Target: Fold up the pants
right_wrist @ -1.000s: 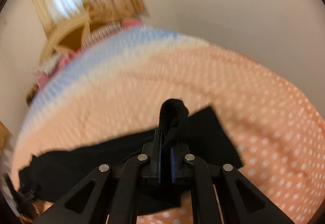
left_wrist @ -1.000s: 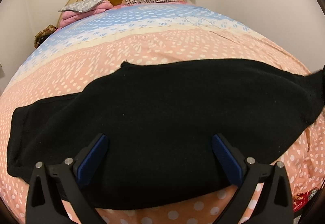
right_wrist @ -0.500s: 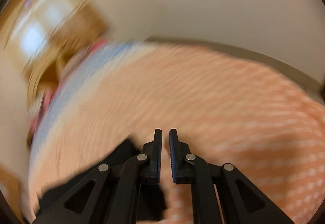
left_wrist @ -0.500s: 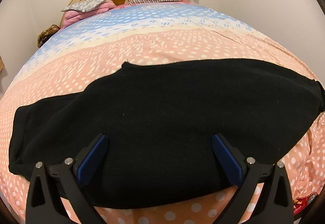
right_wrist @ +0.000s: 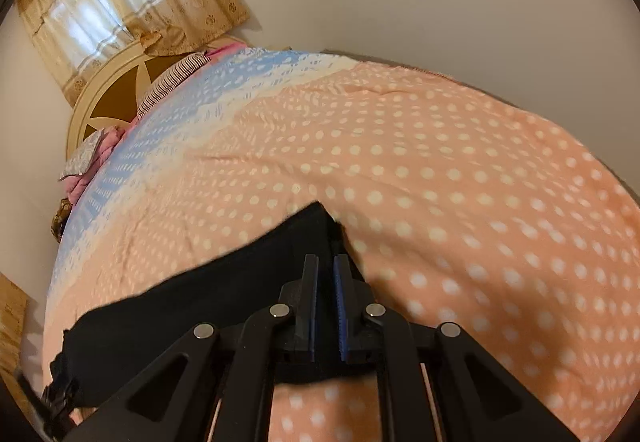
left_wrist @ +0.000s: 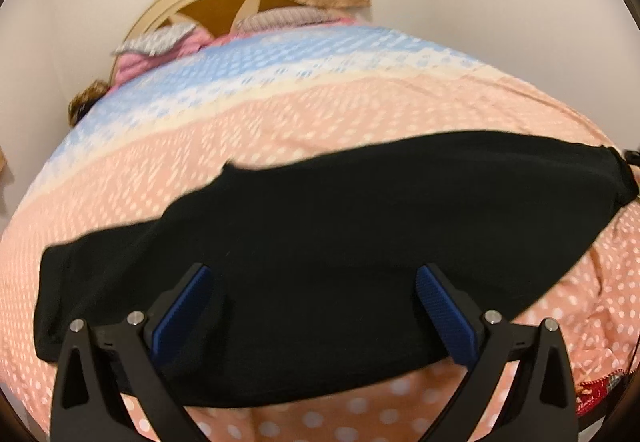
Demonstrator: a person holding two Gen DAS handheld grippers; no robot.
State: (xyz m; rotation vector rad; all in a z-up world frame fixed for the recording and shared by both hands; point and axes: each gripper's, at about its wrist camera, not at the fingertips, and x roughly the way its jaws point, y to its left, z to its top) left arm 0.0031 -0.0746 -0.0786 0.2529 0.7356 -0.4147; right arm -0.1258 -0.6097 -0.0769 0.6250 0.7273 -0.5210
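Black pants [left_wrist: 320,262] flat across pink dotted bedspread [left_wrist: 280,129]. L gripper [left_wrist: 310,306] above pants, fingers wide, empty. R gripper [right_wrist: 326,306] at pants' end, fingers narrow, nothing held

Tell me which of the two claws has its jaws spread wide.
The left claw: its blue pads stand far apart over the black pants. The right claw is nearly shut.
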